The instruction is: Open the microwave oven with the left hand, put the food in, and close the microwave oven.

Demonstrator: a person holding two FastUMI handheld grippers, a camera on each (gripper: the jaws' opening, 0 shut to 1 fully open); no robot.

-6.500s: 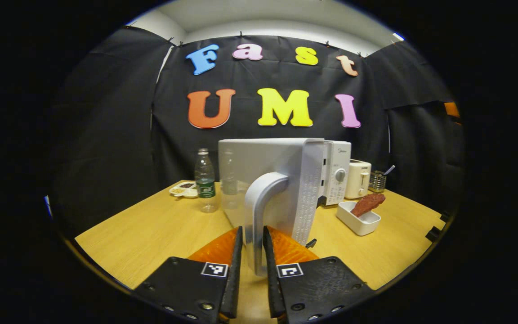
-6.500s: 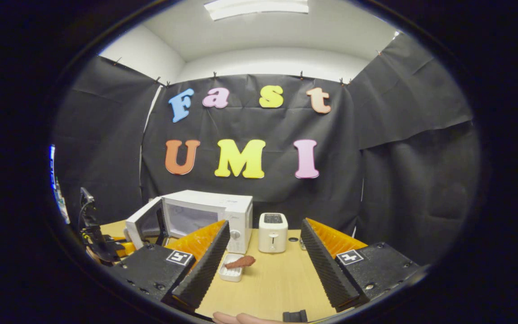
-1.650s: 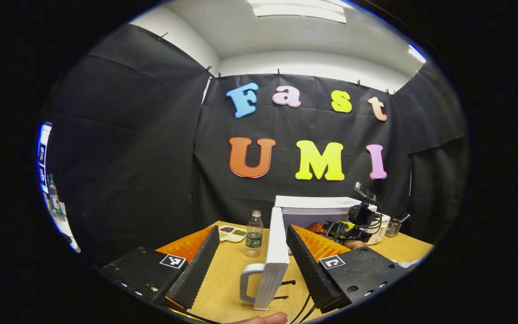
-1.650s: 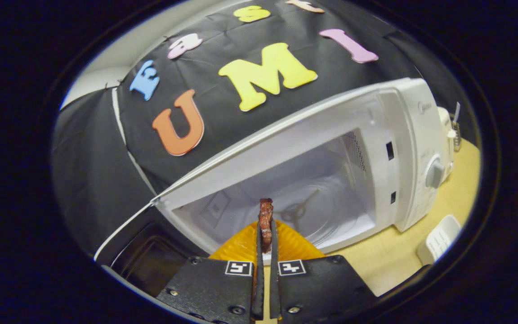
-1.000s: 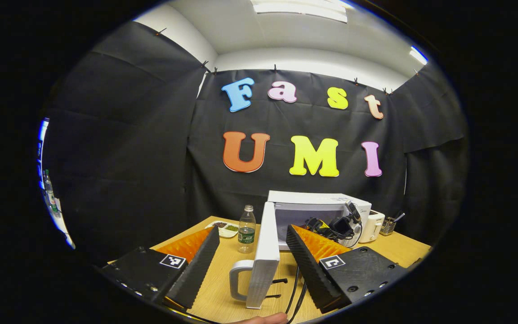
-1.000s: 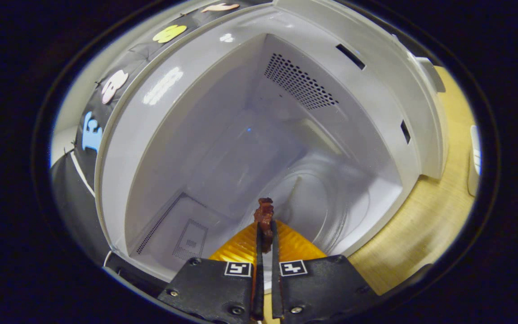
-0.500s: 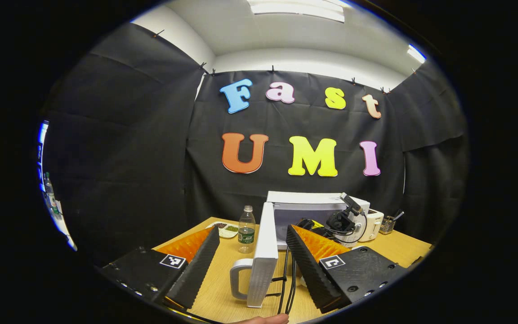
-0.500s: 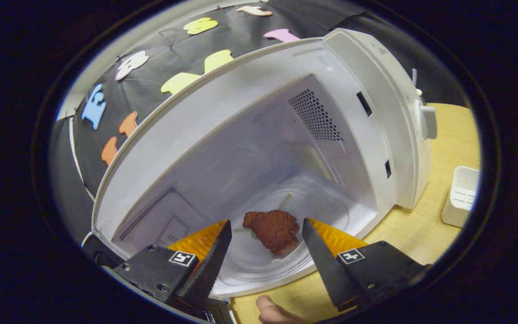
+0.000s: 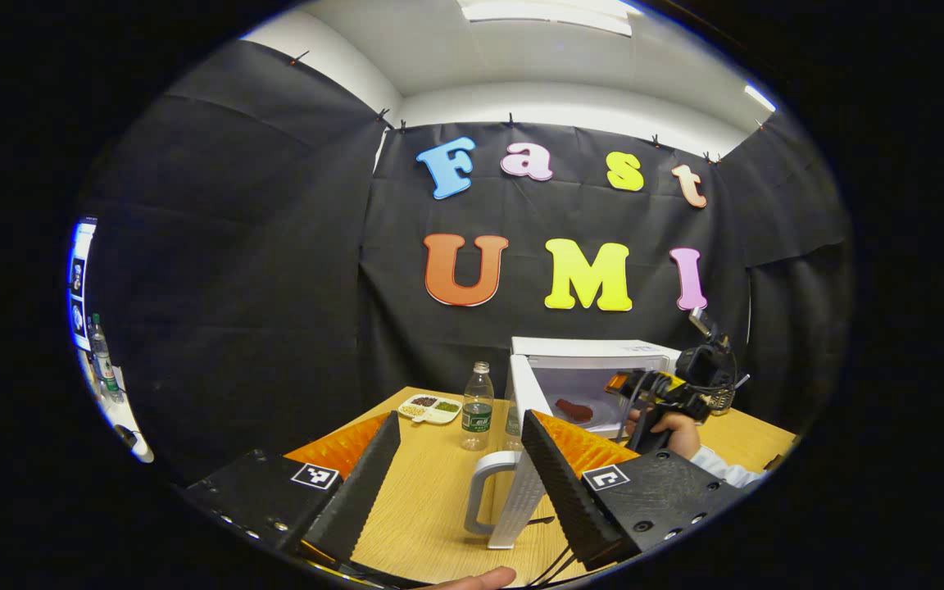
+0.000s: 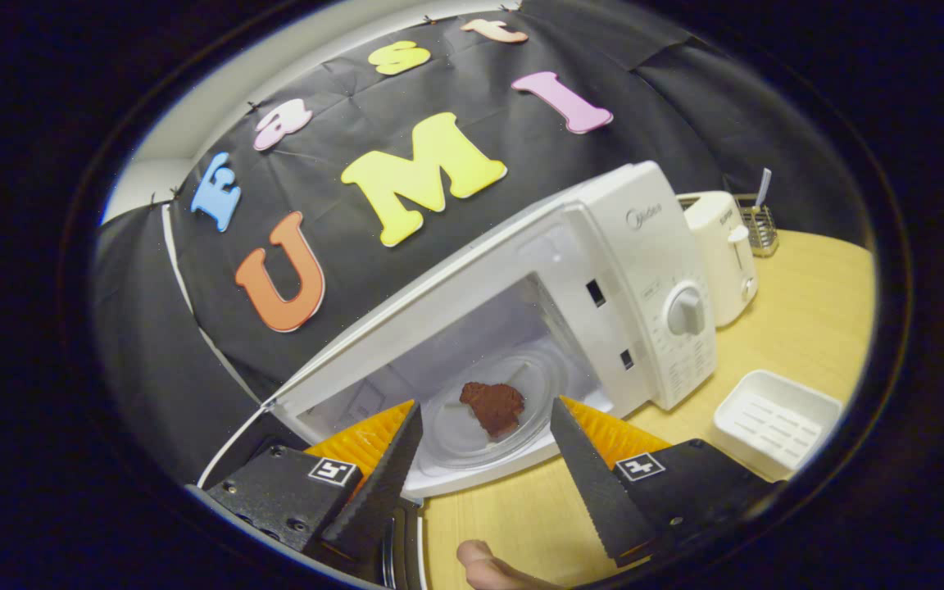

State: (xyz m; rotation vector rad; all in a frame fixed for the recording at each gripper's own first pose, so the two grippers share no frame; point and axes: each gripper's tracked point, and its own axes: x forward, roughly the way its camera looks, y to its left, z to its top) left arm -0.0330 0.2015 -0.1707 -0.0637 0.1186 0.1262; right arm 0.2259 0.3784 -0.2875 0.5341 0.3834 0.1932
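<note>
Right gripper (image 10: pixel 480 459) wide apart, w/ food (image 10: pixel 493 406) in microwave (image 10: pixel 570 279); left gripper (image 9: pixel 460 471) wide too.

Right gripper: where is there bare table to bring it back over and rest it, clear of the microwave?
Bare table lies in front of the toaster, between the microwave and the white tray. Another free strip runs just before the open cavity, under the right gripper. The turntable is taken by the food. The door crowds the left.
</note>
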